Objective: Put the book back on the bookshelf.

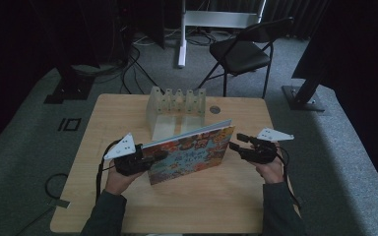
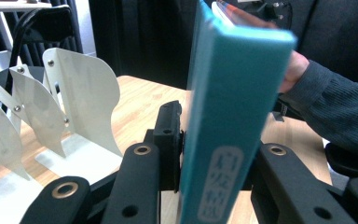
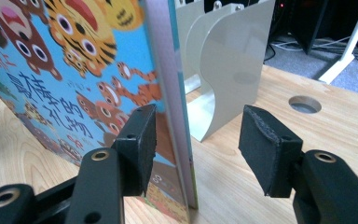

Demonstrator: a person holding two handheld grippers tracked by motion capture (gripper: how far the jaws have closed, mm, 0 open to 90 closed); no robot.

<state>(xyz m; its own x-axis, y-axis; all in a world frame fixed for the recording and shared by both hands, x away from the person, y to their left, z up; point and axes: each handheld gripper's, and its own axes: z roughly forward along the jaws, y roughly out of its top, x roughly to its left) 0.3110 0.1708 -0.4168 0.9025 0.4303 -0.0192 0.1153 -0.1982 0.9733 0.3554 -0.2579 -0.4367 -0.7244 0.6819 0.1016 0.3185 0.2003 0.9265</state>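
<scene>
We count one book (image 1: 192,153), one rack (image 1: 175,110), two grippers, one chair (image 1: 243,51). The book stands upright on the table (image 1: 128,206) just in front of the rack, tilted a bit, between the two grippers.

Writing: the cover carries large Chinese characters among cartoon tigers; in the right gripper view we make out 的礼物 running down the cover, the first characters too cut off to read. The teal spine has a white label with Chinese characters, blurred in the left gripper view, so we cannot read it. No brand seen anywhere else.

Left gripper (image 1: 150,158): pinching the book at its spine end; in the left gripper view both pads sit tight on either side of the teal spine (image 2: 228,130).

Right gripper (image 1: 234,144): jaws spread. In the right gripper view the book's free edge (image 3: 168,102) stands between them, the left pad (image 3: 142,144) at or very near the cover, the right pad (image 3: 261,149) well apart from the back. No pinch there.

Rack: translucent white, curved dividers; we count about five in the high view, three in the left gripper view. It stands at the far middle of the table. One round hole (image 1: 214,109) in the tabletop just right of the rack.

Chair: black, folding, on the carpet beyond the table.
</scene>
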